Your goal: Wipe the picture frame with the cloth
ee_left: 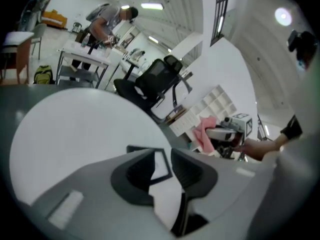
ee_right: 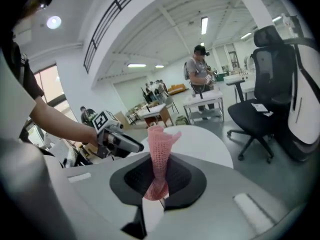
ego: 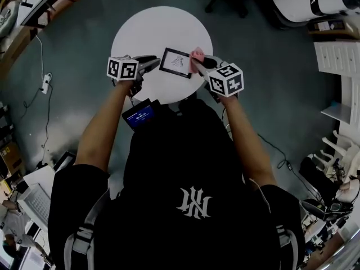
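A black-edged picture frame lies on the round white table, near its front edge. My right gripper is shut on a pink cloth at the frame's right end. In the right gripper view the cloth stands up from between the closed jaws. My left gripper sits just off the frame's left edge. In the left gripper view its jaws stand apart, and a corner of the frame shows through the gap. I cannot see it touching them.
A black office chair stands beyond the table. A person works at a far bench. White shelving is at the right, a power strip lies on the floor at the left. A small blue-lit screen hangs at my chest.
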Demonstrator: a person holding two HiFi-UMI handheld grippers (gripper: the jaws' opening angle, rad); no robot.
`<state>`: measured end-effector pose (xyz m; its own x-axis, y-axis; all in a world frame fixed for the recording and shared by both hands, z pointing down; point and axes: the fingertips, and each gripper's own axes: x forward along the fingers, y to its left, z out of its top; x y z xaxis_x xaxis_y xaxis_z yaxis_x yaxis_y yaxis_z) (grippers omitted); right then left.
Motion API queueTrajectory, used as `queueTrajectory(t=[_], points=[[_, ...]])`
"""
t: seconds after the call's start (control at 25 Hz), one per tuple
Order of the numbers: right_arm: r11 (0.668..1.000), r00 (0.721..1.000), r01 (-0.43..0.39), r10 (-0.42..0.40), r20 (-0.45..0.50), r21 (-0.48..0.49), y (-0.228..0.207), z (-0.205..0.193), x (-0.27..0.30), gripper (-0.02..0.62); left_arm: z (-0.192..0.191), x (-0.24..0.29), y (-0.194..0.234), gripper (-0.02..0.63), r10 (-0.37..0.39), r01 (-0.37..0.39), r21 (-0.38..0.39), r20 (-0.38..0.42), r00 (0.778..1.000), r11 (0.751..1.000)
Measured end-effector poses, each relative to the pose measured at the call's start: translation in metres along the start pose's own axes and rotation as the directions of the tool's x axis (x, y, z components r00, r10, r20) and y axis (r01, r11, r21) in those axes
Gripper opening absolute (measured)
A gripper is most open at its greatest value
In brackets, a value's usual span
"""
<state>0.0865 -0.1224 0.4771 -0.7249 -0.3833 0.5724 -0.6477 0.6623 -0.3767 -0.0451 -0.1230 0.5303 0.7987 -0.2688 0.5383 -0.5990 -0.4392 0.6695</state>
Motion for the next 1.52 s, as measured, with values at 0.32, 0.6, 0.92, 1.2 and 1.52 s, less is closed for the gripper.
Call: queueTrajectory(t=[0.32, 0.6, 0.92, 1.2, 1.52], points=[[0.932, 0.881, -0.292, 0.350, 0.320, -0.215, 0.084, 0.139, -0.092, 0.035, 0.116, -0.064, -0.138, 0.030, -0.111, 0.007, 0.268, 0.373, 0.921, 0.963], [0.826, 0.727, -0.386, 0.547, 0.416, -0.411, 0.142, 0.195, -0.182, 0.035, 0.146, -0.130, -0.256, 0.003, -0.218, -0.124, 0.462, 0.618, 0.755, 0.878], [0.798, 0.681, -0.388, 0.586, 0.440, -0.462, 0.177, 0.173, -0.220, 0.038, 0.123, -0.190, -0.331, 0.003, -0.281, -0.220, 0.552, 0.679, 0.679, 0.804], [0.849, 0.701, -0.347, 0.517, 0.491, -0.398, 0.194, 0.141, -0.238, 0.037, 0.080, -0.202, -0.329, 0.003, -0.307, -0.115, 0.576, 0.582, 0.753, 0.810], [0.898, 0.762, -0.299, 0.429, 0.486, -0.324, 0.251, 0.084, -0.249, 0.037, 0.001, -0.219, -0.342, 0.003, -0.355, 0.010, 0.562, 0.509, 0.784, 0.827]])
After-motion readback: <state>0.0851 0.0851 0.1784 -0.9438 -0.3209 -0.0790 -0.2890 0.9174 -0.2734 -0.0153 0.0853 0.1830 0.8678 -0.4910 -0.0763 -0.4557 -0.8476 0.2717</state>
